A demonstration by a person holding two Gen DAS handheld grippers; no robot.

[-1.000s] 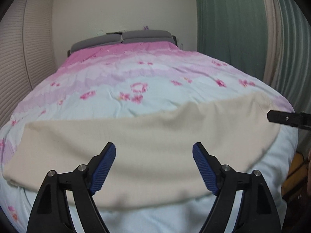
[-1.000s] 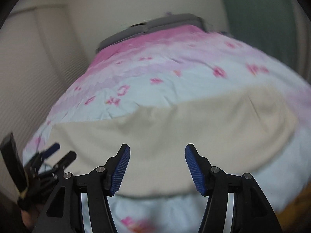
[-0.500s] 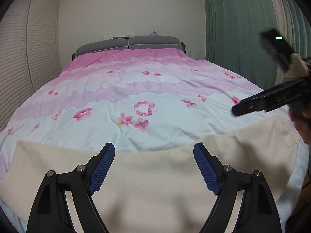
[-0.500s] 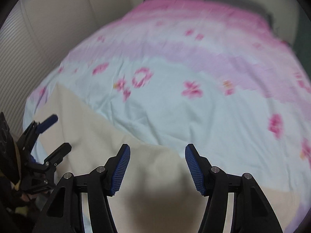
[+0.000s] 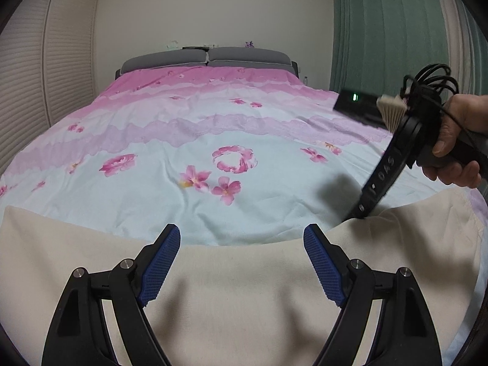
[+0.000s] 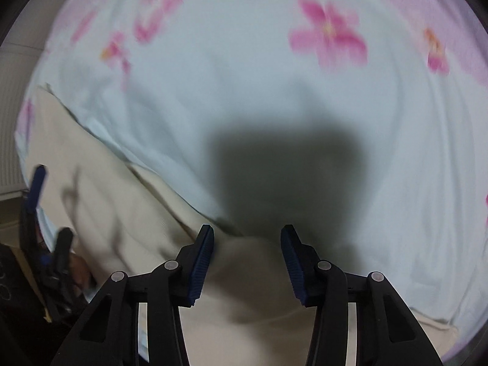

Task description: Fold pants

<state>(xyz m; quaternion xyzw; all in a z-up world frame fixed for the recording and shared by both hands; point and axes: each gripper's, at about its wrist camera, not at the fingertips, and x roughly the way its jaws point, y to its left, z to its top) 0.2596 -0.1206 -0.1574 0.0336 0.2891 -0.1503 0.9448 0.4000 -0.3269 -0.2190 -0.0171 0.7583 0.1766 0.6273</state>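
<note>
Cream-coloured knit pants [image 5: 244, 289] lie spread as one wide, flat band across the lower part of the left wrist view, on the near end of a bed with a floral quilt of pale blue and pink [image 5: 213, 140]. No fold is visible in the cloth, which looks like a single smooth layer with only soft creases, so I judge the task to be at its very beginning: the pants are laid out, and all the folding is left to do. The left gripper [image 5: 242, 241] hovers above the middle of the band with its blue-padded fingers wide apart and nothing between them. At the right of the same view a hand [image 5: 457, 140] holds the right gripper [image 6: 247, 238], which points down so that its black tip meets the far edge of the pants. In the right wrist view, which is blurred, this gripper also has its fingers apart, and a raised hump of the cream cloth sits between and below them near the bottom centre of the frame; I cannot tell whether the pads touch the cloth. Its dark shadow [image 6: 283, 177] falls on the quilt just ahead. My guess is that the first grasp of this edge is being prepared.
</note>
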